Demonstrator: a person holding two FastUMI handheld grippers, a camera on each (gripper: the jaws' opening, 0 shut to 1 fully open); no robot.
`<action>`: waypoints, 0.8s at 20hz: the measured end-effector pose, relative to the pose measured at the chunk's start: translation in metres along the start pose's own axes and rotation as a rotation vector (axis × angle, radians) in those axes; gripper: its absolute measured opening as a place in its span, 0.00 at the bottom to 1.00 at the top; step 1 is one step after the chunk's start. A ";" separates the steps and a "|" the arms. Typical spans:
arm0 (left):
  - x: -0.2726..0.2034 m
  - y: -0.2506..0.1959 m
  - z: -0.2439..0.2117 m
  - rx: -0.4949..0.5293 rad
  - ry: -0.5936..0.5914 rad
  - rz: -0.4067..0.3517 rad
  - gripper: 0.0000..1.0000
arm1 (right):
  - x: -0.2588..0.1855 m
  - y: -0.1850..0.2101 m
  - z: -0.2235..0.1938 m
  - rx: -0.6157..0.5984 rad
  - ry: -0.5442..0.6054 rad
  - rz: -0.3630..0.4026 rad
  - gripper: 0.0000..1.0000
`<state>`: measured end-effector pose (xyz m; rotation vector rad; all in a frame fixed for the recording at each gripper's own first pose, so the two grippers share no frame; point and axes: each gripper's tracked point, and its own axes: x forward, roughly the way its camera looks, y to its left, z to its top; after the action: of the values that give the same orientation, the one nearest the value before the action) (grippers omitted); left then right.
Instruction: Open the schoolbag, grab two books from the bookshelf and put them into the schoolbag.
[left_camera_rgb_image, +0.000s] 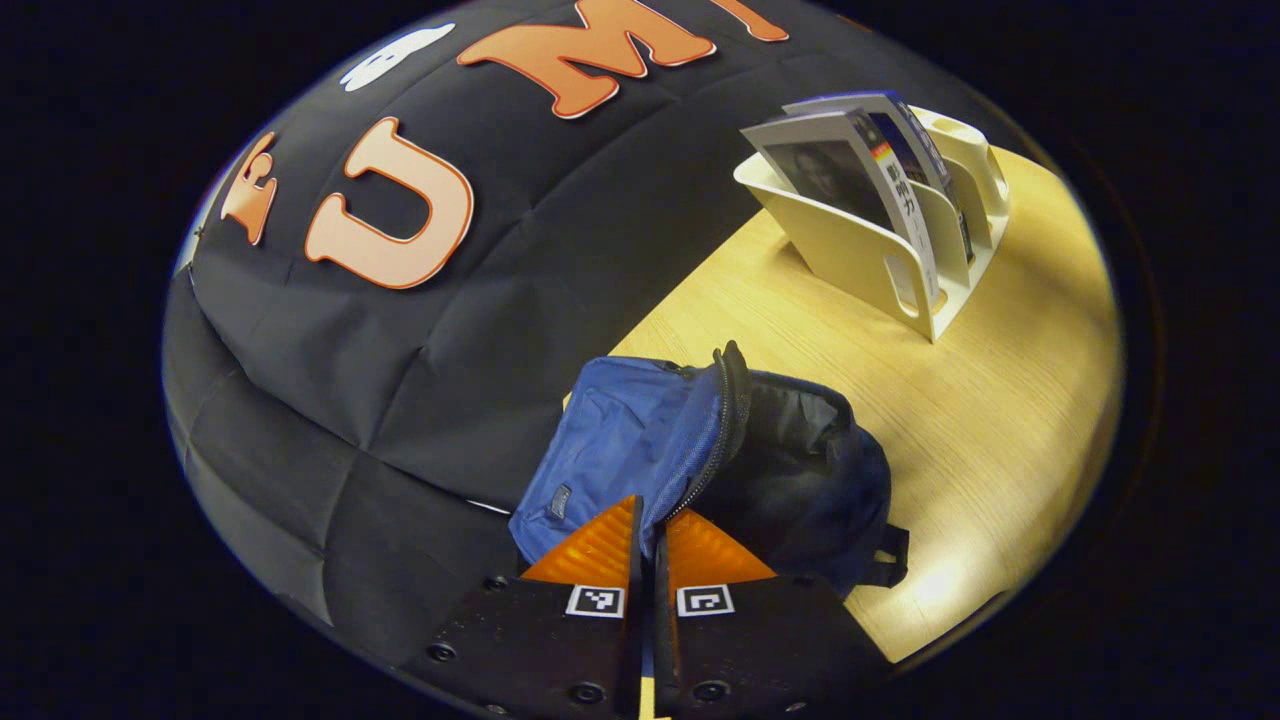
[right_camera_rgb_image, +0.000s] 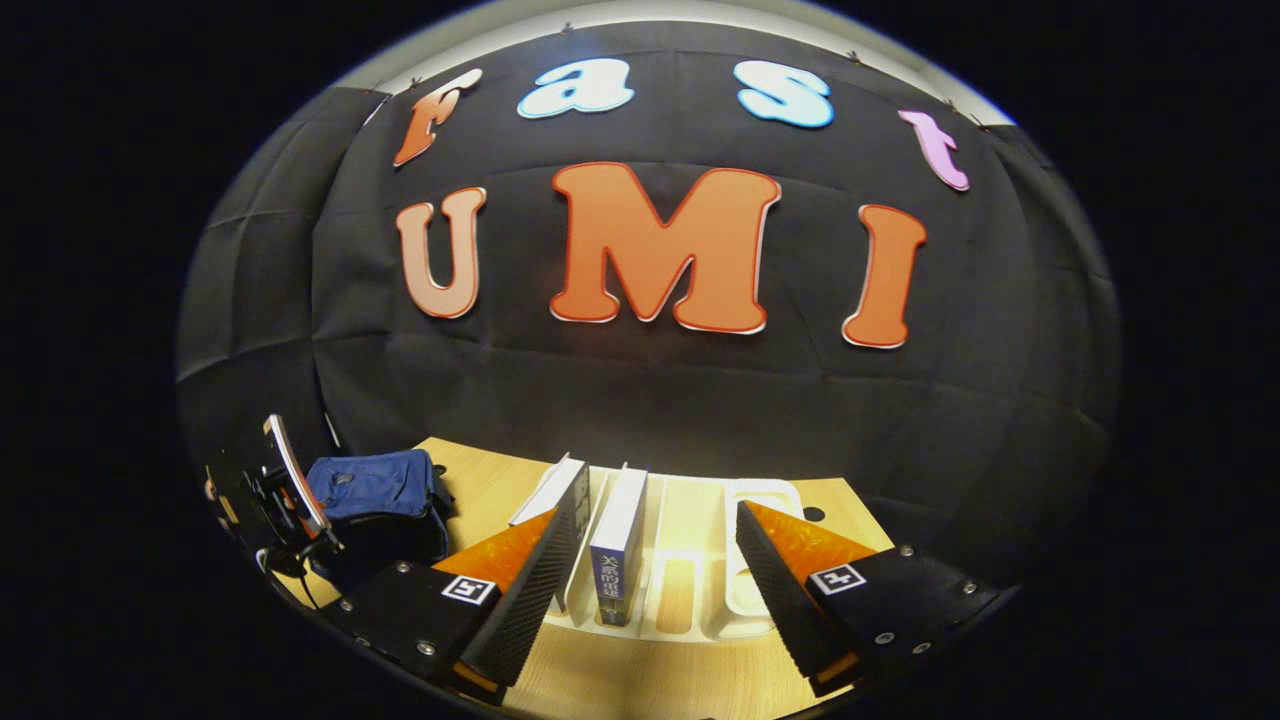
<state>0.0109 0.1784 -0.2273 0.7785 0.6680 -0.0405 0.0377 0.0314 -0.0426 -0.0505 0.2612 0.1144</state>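
Note:
A blue schoolbag (left_camera_rgb_image: 620, 440) lies on the wooden table (left_camera_rgb_image: 1000, 420) with its zip undone and its dark lining (left_camera_rgb_image: 800, 450) showing. My left gripper (left_camera_rgb_image: 650, 530) is shut on the zipped edge of the bag's front flap and holds it up. Beyond the bag stands a white bookshelf rack (left_camera_rgb_image: 870, 260) with two books (left_camera_rgb_image: 850, 170) leaning in it. In the right gripper view, my right gripper (right_camera_rgb_image: 660, 505) is open in front of the rack (right_camera_rgb_image: 762, 490). A blue-spined book (right_camera_rgb_image: 620, 540) stands between its fingers and a second book (right_camera_rgb_image: 550, 490) leans by the left finger.
In the right gripper view the schoolbag (right_camera_rgb_image: 370, 485) sits at the far left with the left gripper (right_camera_rgb_image: 295, 490) beside it. The black cloth wall runs close behind the table. Bare tabletop lies between bag and rack.

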 end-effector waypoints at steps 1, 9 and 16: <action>0.000 0.008 0.008 -0.001 -0.009 -0.006 0.05 | 0.006 0.006 0.001 -0.016 0.017 0.013 0.98; 0.004 0.078 0.043 -0.115 -0.049 -0.044 0.05 | 0.052 0.064 0.000 -0.054 0.194 0.163 0.98; 0.010 0.104 0.059 -0.187 -0.057 -0.125 0.05 | 0.097 0.087 -0.011 -0.045 0.396 0.178 0.98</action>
<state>0.0790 0.2165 -0.1362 0.5537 0.6557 -0.1119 0.1177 0.1277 -0.0818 -0.0950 0.6589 0.2887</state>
